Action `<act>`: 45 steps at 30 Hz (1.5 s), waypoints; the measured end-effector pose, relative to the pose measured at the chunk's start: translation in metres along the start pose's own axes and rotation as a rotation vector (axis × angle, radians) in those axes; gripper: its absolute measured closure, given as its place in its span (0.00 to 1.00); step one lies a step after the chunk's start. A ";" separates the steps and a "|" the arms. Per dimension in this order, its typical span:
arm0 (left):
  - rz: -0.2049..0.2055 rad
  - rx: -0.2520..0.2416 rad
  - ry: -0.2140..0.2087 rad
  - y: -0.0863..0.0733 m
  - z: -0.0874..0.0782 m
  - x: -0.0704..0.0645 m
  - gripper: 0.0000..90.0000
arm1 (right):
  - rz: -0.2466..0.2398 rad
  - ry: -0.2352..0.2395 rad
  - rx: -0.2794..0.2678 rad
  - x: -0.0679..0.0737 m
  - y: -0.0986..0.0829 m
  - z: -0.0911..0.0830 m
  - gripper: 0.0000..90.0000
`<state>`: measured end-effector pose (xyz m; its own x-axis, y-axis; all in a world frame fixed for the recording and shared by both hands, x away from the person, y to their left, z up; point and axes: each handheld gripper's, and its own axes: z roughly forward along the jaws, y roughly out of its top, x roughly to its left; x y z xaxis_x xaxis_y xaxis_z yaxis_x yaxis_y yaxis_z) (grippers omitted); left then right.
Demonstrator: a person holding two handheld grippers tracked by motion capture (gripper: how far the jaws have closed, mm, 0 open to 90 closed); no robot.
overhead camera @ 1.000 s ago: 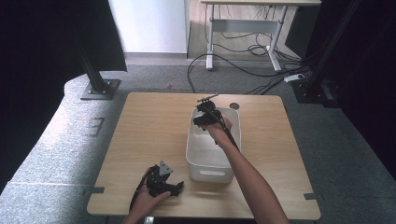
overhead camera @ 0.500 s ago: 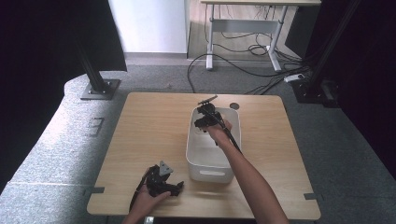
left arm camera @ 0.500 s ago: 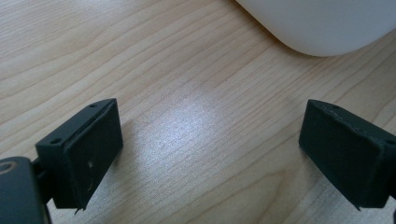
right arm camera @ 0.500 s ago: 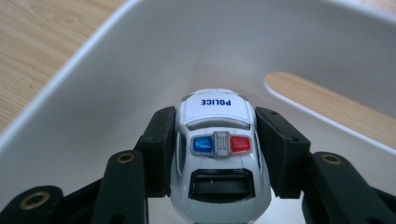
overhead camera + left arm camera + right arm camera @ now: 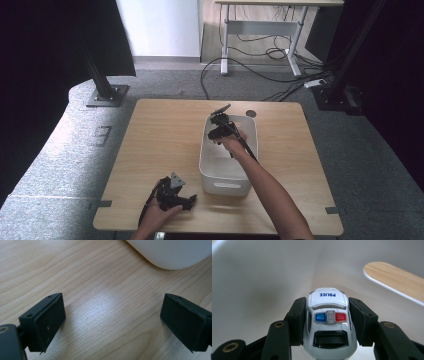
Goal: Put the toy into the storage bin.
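White toy police car [image 5: 328, 322] — blue lettering, blue-and-red lights; white bin [image 5: 227, 167]; pale wood-grain table [image 5: 165, 135].

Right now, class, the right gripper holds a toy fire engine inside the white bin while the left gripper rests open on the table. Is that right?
Not quite. The right gripper holds a toy police car, as the right gripper view shows. It is inside the white bin, and the left gripper rests open on the table.
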<state>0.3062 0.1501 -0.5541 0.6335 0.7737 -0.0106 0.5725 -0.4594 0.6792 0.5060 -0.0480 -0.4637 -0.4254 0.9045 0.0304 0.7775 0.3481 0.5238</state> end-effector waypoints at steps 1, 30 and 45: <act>0.000 0.000 0.000 0.000 0.000 0.000 0.07 | 0.001 -0.003 0.004 -0.001 0.000 0.000 0.56; 0.004 -0.001 -0.002 -0.001 -0.001 0.000 0.07 | 0.010 0.007 0.115 0.005 -0.012 0.030 0.55; 0.005 0.000 -0.003 -0.001 -0.001 -0.001 0.07 | -0.004 0.014 0.145 0.006 -0.016 0.037 0.55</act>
<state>0.3047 0.1505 -0.5541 0.6380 0.7700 -0.0094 0.5690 -0.4632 0.6795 0.5084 -0.0389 -0.5030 -0.4340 0.9000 0.0407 0.8341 0.3844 0.3956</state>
